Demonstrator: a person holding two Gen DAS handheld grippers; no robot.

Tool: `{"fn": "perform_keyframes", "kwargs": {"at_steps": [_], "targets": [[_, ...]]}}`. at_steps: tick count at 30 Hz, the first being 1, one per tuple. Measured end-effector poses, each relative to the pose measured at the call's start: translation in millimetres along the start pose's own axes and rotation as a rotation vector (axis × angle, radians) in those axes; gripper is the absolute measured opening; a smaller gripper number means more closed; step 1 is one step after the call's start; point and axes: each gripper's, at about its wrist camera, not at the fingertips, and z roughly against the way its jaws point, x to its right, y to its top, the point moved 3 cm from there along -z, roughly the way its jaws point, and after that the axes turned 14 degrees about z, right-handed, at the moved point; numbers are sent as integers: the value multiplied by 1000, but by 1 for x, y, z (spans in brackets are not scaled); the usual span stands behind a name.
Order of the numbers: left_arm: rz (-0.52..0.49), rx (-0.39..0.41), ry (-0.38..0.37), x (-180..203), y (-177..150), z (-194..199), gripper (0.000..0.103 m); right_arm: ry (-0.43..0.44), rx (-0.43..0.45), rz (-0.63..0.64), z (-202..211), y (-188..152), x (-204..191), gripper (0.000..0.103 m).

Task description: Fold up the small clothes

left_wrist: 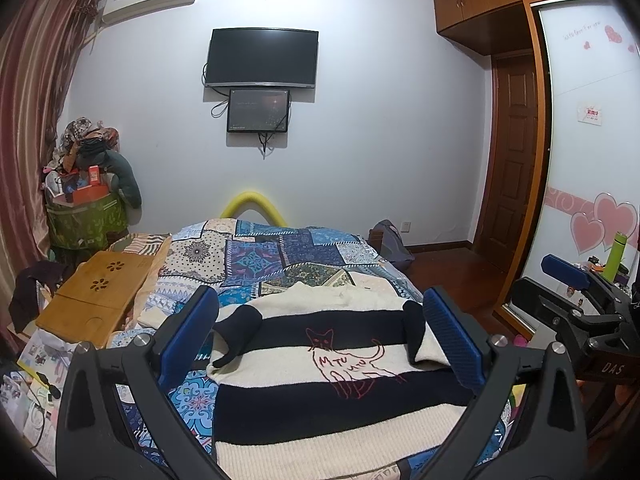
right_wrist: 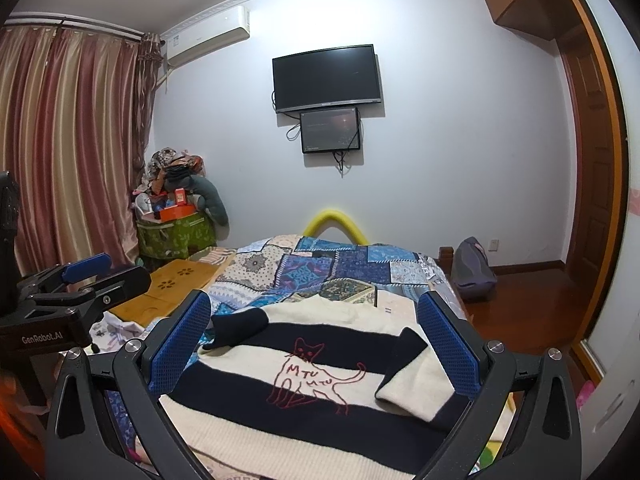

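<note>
A striped sweater (left_wrist: 320,368) lies flat on the bed, broad bands of cream and black, with a red outline of a cat stitched across its middle. Both sleeves are turned in over the body: the left one (left_wrist: 240,330) ends in a black cuff, the right one (right_wrist: 412,376) in a cream cuff. It rests on a patchwork quilt (left_wrist: 272,256) of blue, white and purple squares.

The left gripper (left_wrist: 318,336) hovers above the sweater with its blue-padded fingers spread wide, nothing between them. The right gripper (right_wrist: 316,344) hangs just beside it, equally wide apart and equally empty; neither one touches the fabric.

Beside the bed on the left sits a bamboo lap tray (left_wrist: 92,300) with flower-shaped cutouts, and loose papers (left_wrist: 28,392) are scattered nearer the edge. In the far corner a green bag (right_wrist: 176,236) is heaped with boxes and clothes, next to long reddish curtains (right_wrist: 68,140). On the wall facing the bed hang a dark television (right_wrist: 326,76) and a smaller screen (right_wrist: 330,130) under it, cables trailing down. A yellow foam tube (left_wrist: 252,204) arches over the foot of the bed. To the right, a grey backpack (right_wrist: 474,268) leans on the wooden floor near the door (left_wrist: 512,152).
</note>
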Motion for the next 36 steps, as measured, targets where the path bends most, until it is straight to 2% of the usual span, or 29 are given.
{"fn": "perform_keyframes", "kwargs": {"at_steps": [36], "targets": [[15,-3,-2,-2,1,-4,103,3,-8,3,-2,-4,-1,103]]}}
